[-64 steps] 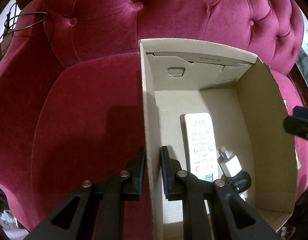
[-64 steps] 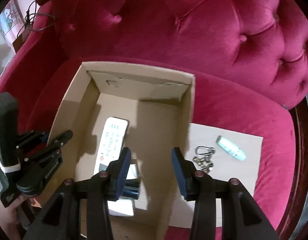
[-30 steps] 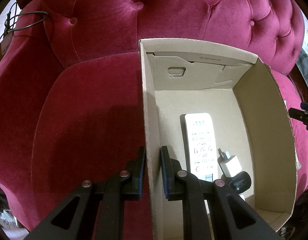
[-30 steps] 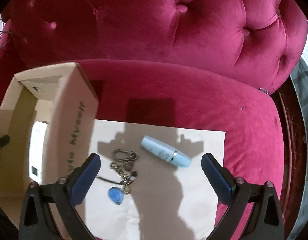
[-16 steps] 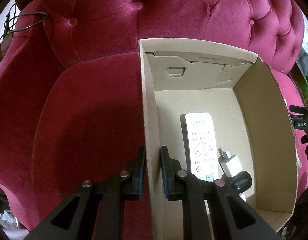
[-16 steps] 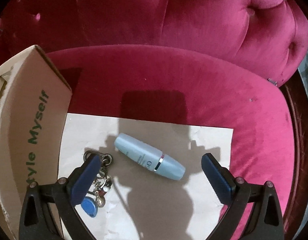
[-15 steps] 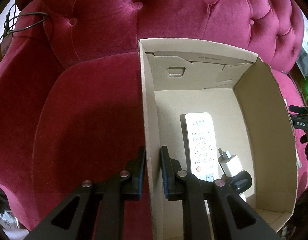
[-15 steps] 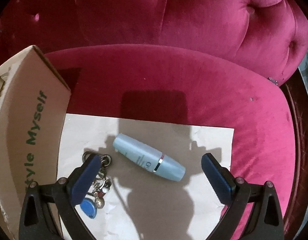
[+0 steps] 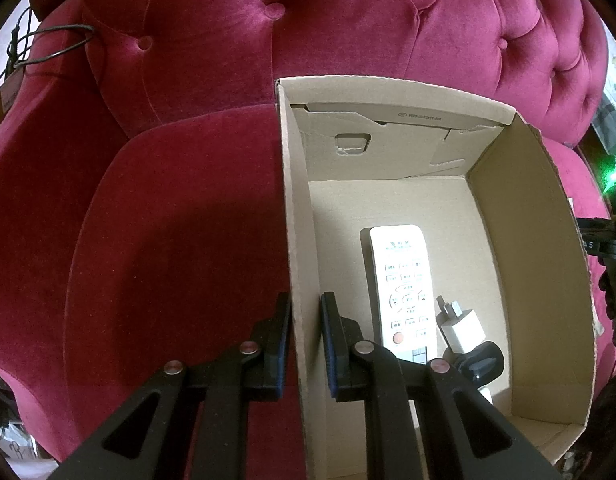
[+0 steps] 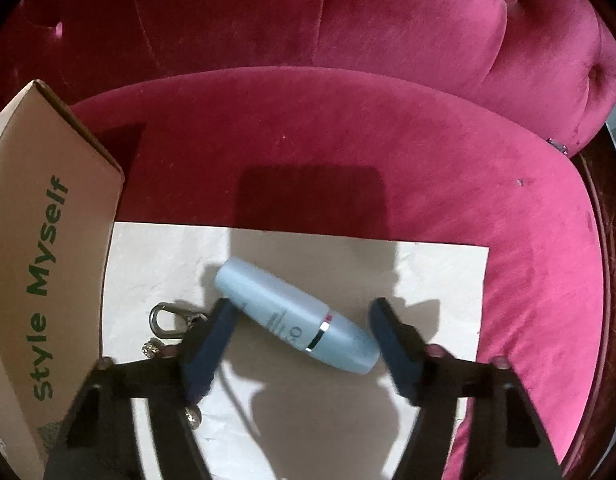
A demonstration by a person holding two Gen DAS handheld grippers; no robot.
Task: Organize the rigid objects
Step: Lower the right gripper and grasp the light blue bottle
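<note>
Pinching box (image 9: 304, 240) wall, left gripper (image 9: 306, 312) clamped tight; remote (image 9: 404, 284) & plug (image 9: 464, 330) inside, just right of it. Right gripper (image 10: 300, 320) half open, jaws just been closing, straddling blue tube (image 10: 296, 316) on paper (image 10: 308, 420); contact unclear. Keys (image 10: 164, 320) by left finger.

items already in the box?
3 visible: white remote flat on the cardboard box floor, white charger plug right of it, a black item at the plug's near end. More may hide behind the tongs.
</note>
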